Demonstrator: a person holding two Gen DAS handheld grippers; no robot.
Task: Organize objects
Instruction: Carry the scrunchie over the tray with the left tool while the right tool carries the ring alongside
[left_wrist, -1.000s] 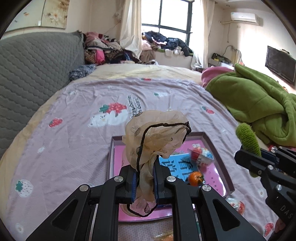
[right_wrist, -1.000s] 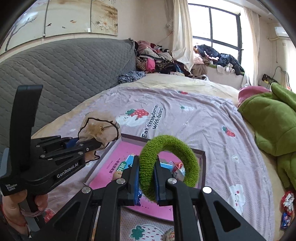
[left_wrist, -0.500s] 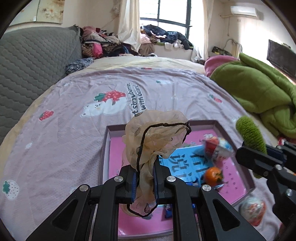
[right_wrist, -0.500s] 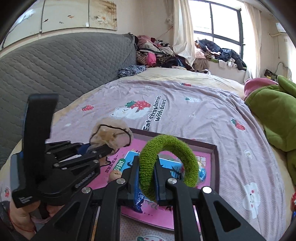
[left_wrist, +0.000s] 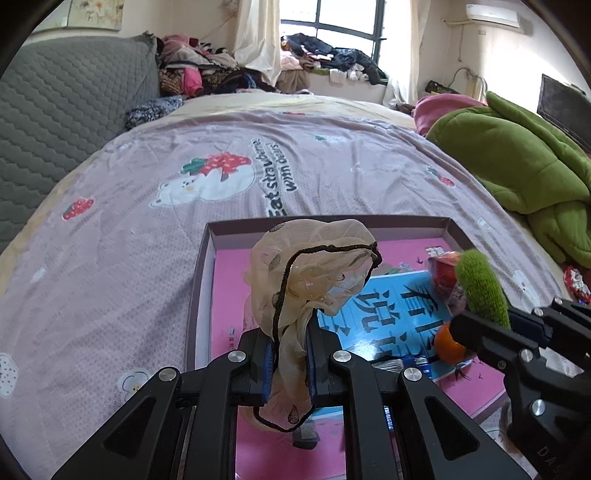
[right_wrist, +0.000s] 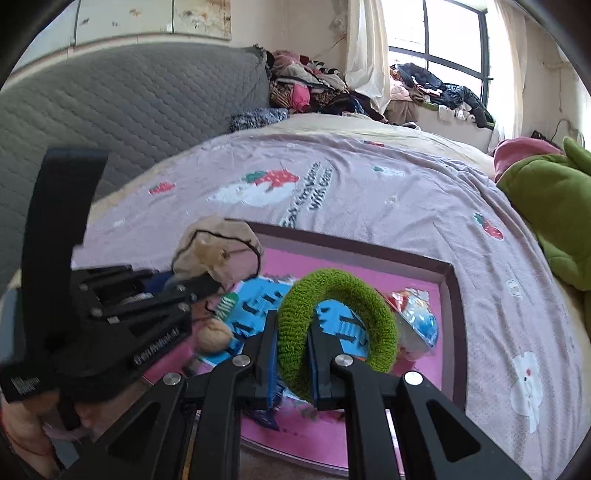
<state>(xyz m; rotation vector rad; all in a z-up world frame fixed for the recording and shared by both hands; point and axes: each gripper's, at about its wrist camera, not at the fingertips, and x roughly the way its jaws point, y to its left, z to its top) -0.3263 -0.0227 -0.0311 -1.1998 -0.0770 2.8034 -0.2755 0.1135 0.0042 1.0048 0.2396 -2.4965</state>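
I'm working over a bed (left_wrist: 258, 155) covered by a mauve strawberry-print sheet, with a grey quilted headboard (right_wrist: 129, 110) along its left side and a green blanket (left_wrist: 517, 166) heaped at its right edge. Near the bed's front edge sits a shallow box (left_wrist: 332, 223) with dark walls and a pink floor, and that is where I judge things are being gathered.

Some of the job looks done. Inside the box there is a blue booklet (left_wrist: 391, 306) lying flat in the middle, a red and blue snack packet (right_wrist: 417, 317) toward the right wall, an orange fruit (left_wrist: 447, 341) near the front right, and a pale round item (right_wrist: 214, 334) I can't identify toward the front left.

Two pieces are not yet in. My left gripper (left_wrist: 290, 360) is clenched on a beige gauzy scrunchie (left_wrist: 314, 273) with a dark elastic cord, held above the box's left half. My right gripper (right_wrist: 291, 362) is clamped on a fuzzy green hair ring (right_wrist: 373, 314), standing on edge above the middle of the box. Neither piece touches the box floor.

What remains, as I judge it, is to release both inside the walls. One more wrapped packet (left_wrist: 574, 282) lies on the sheet outside the box, near the right edge of the bed.
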